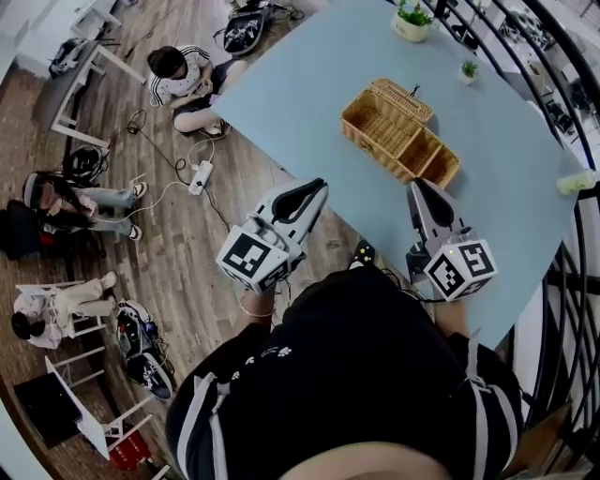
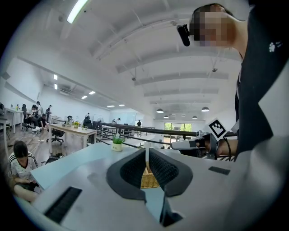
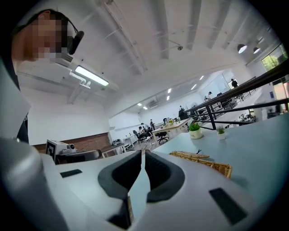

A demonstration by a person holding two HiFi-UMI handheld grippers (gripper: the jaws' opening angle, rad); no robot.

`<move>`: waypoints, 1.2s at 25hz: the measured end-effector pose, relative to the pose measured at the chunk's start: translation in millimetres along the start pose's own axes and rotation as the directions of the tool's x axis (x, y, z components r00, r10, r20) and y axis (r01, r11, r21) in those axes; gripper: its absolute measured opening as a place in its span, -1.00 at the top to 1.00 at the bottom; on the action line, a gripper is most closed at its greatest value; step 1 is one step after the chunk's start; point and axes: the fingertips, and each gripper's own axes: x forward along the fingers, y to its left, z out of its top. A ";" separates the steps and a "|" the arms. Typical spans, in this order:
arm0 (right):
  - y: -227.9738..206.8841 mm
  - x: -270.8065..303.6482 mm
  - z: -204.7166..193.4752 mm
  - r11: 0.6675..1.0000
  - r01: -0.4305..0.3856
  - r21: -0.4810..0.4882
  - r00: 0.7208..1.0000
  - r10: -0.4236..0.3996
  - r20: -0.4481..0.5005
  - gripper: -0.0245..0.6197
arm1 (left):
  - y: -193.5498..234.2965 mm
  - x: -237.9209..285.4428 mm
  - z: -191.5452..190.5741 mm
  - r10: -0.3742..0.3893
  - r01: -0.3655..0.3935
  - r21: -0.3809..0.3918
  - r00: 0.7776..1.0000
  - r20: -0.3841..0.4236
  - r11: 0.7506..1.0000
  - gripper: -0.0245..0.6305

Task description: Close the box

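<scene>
Both grippers short of the open box
My left gripper (image 1: 317, 190) and right gripper (image 1: 419, 187) have jaws pressed together, empty. The box (image 1: 394, 139) sits on the table (image 1: 300, 94) ahead of both, apart from them, its lid (image 1: 403, 99) open.

Wood floor (image 1: 178, 272), pale-blue table (image 1: 300, 94)

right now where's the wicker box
In the head view the wicker box sits open on the blue table, ahead of the right gripper, a potted plant beyond.
</scene>
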 end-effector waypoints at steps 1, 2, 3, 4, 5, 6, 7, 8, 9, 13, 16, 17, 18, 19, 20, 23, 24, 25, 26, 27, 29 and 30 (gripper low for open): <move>-6.5 0.5 1.6 1.000 0.002 0.005 1.000 -0.002 -0.001 0.84 | 0.9 7.1 1.4 -0.002 0.002 0.002 1.000 -0.001 1.000 0.85; -12.2 1.1 3.0 1.000 0.004 0.008 1.000 -0.004 -0.001 0.84 | 1.6 13.3 2.4 -0.003 0.003 0.003 1.000 -0.003 1.000 0.85; -16.4 1.7 4.3 1.000 0.005 0.008 1.000 -0.005 -0.002 0.84 | 2.4 17.8 2.7 -0.004 0.004 0.003 1.000 -0.007 1.000 0.85; -19.6 3.0 5.1 1.000 0.006 0.007 1.000 -0.006 -0.003 0.84 | 3.8 21.0 2.0 -0.006 0.006 0.000 1.000 -0.012 1.000 0.85; -22.9 5.4 4.9 1.000 0.007 0.007 1.000 -0.007 -0.002 0.84 | 6.2 24.0 -0.2 -0.008 0.008 -0.005 1.000 -0.016 1.000 0.85; -27.2 8.9 3.1 1.000 0.008 0.009 1.000 -0.008 -0.002 0.83 | 10.0 27.6 -4.3 -0.010 0.010 -0.011 1.000 -0.021 1.000 0.85; -32.4 13.1 0.1 1.000 0.010 0.013 1.000 -0.010 -0.001 0.83 | 15.1 31.3 -9.7 -0.011 0.010 -0.017 1.000 -0.029 1.000 0.85; -37.5 16.9 -3.3 1.000 0.013 0.017 1.000 -0.013 -0.002 0.83 | 20.7 34.4 -15.0 -0.010 0.009 -0.024 0.999 -0.038 1.000 0.85; -41.9 19.9 -6.2 1.000 0.018 0.020 1.000 -0.018 -0.003 0.82 | 26.1 36.6 -18.8 -0.010 0.008 -0.032 0.999 -0.044 0.999 0.85; -53.0 25.5 -7.5 0.998 0.057 0.023 0.998 -0.057 -0.007 0.81 | 46.1 43.6 -18.5 -0.016 0.013 -0.060 0.999 -0.046 0.998 0.85; -63.0 31.3 -3.8 0.995 0.100 0.030 0.995 -0.100 0.000 0.80 | 63.6 59.8 -17.3 -0.054 0.051 -0.052 0.997 -0.060 0.997 0.85; -66.8 33.9 -2.8 0.993 0.114 0.035 0.993 -0.114 0.002 0.80 | 69.0 66.8 -17.2 -0.073 0.069 -0.051 0.995 -0.065 0.996 0.85; -70.7 36.7 -2.1 0.991 0.128 0.041 0.992 -0.129 0.004 0.79 | 74.2 74.3 -17.2 -0.093 0.089 -0.051 0.993 -0.070 0.995 0.85; -74.7 39.6 -1.7 0.988 0.145 0.046 0.989 -0.145 0.005 0.79 | 79.7 82.3 -17.1 -0.113 0.109 -0.052 0.991 -0.074 0.993 0.85; -78.7 42.3 -1.5 0.985 0.163 0.051 0.986 -0.164 0.005 0.78 | 85.8 90.5 -17.3 -0.132 0.128 -0.055 0.988 -0.078 0.990 0.85; -89.7 50.9 0.8 0.972 0.226 0.065 0.974 -0.227 0.008 0.78 | 105.7 114.6 -18.3 -0.186 0.180 -0.070 0.978 -0.096 0.981 0.85; -92.6 54.1 2.0 0.967 0.246 0.071 0.969 -0.247 0.011 0.78 | 111.8 121.6 -18.3 -0.207 0.199 -0.076 0.973 -0.104 0.977 0.85; -94.7 57.3 3.0 0.961 0.265 0.076 0.964 -0.266 0.013 0.78 | 117.3 127.9 -18.3 -0.227 0.219 -0.082 0.967 -0.111 0.972 0.85; -96.4 60.3 3.9 0.955 0.284 0.081 0.958 -0.286 0.014 0.78 | 122.5 133.6 -18.3 -0.247 0.238 -0.088 0.962 -0.118 0.967 0.85; -97.9 63.1 4.8 0.949 0.303 0.085 0.952 -0.305 0.013 0.78 | 127.3 139.1 -18.8 -0.266 0.256 -0.091 0.956 -0.125 0.962 0.85; -101.5 68.5 6.7 0.937 0.337 0.094 0.941 -0.339 0.008 0.78 | 136.0 149.7 -20.7 -0.299 0.288 -0.098 0.944 -0.136 0.953 0.85; -103.9 71.6 7.9 0.931 0.351 0.098 0.936 -0.353 0.007 0.78 | 140.4 155.2 -21.7 -0.314 0.301 -0.105 0.939 -0.140 0.948 0.85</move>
